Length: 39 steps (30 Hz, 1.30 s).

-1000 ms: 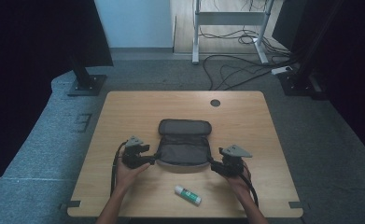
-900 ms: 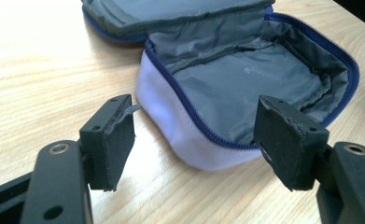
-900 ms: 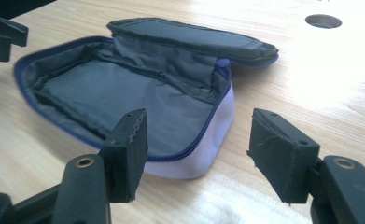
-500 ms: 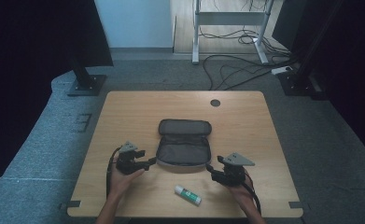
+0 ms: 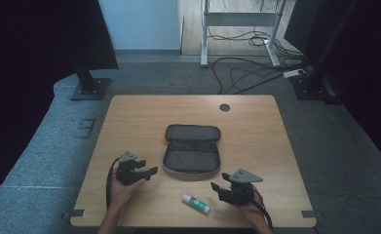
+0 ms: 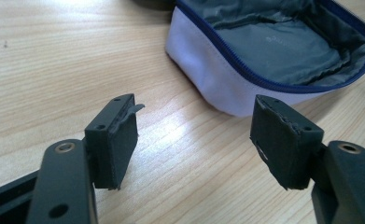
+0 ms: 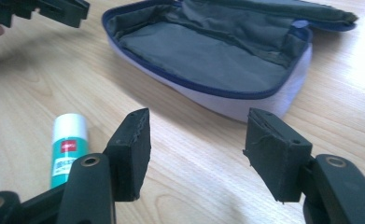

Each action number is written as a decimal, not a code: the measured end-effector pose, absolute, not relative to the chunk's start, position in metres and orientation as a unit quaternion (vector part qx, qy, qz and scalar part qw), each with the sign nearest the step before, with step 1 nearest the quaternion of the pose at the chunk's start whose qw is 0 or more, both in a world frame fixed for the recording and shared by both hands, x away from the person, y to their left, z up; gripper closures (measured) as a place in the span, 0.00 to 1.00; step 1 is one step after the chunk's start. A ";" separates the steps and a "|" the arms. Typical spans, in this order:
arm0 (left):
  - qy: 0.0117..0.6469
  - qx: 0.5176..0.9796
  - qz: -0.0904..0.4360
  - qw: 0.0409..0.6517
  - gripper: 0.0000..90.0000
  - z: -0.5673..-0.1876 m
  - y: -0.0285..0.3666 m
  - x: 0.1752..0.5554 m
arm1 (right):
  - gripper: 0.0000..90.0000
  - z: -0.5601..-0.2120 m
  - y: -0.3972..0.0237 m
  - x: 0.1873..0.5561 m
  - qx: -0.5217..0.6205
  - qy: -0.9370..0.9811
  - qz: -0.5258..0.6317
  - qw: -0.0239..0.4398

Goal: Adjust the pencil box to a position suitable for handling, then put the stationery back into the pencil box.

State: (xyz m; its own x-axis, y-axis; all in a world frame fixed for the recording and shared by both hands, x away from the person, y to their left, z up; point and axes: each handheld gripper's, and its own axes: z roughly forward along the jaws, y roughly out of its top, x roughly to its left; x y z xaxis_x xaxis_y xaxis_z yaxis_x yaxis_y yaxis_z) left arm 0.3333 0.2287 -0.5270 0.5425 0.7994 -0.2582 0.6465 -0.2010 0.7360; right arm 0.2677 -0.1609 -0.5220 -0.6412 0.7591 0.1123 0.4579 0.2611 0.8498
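Open grey fabric pouch with blue zip and white sides [image 5: 192,155] lies mid wooden table [image 5: 256,126], lid flipped back. Faint print on pouch lining, too small to read. White glue stick with green label and small red mark [image 5: 195,204] lies near table's front edge, between your hands; label words too blurred to read. Your left gripper [image 5: 146,173]: jaws wide, nothing between, just beside pouch. Your right gripper [image 5: 216,189]: jaws apart, nothing between, just beside glue stick.
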 end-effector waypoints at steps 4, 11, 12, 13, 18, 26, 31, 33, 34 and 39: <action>0.468 0.772 0.092 0.420 0.36 -0.528 0.231 0.333 | 0.45 -0.521 -0.156 0.265 0.384 0.781 0.467 0.157; 0.473 0.767 0.093 0.423 0.36 -0.528 0.234 0.332 | 0.46 -0.519 -0.145 0.257 0.362 0.791 0.471 0.148; 0.473 0.768 0.093 0.423 0.36 -0.528 0.234 0.332 | 0.46 -0.519 -0.143 0.256 0.360 0.792 0.470 0.147; 0.473 0.768 0.093 0.423 0.36 -0.528 0.234 0.332 | 0.46 -0.520 -0.141 0.255 0.358 0.794 0.470 0.144; 0.471 0.768 0.086 0.426 0.36 -0.528 0.233 0.331 | 0.47 -0.521 -0.133 0.251 0.345 0.801 0.469 0.137; 0.466 0.769 0.084 0.430 0.36 -0.524 0.231 0.329 | 0.49 -0.524 -0.122 0.247 0.329 0.812 0.466 0.122; 0.467 0.770 0.081 0.428 0.36 -0.525 0.232 0.329 | 0.50 -0.526 -0.117 0.244 0.320 0.819 0.463 0.114; 0.466 0.770 0.080 0.428 0.36 -0.525 0.231 0.329 | 0.51 -0.527 -0.115 0.244 0.315 0.822 0.461 0.110; 0.465 0.770 0.079 0.429 0.36 -0.524 0.231 0.329 | 0.51 -0.527 -0.114 0.244 0.314 0.823 0.460 0.108; 0.460 0.775 0.075 0.426 0.35 -0.524 0.229 0.328 | 0.52 -0.530 -0.108 0.242 0.307 0.830 0.455 0.100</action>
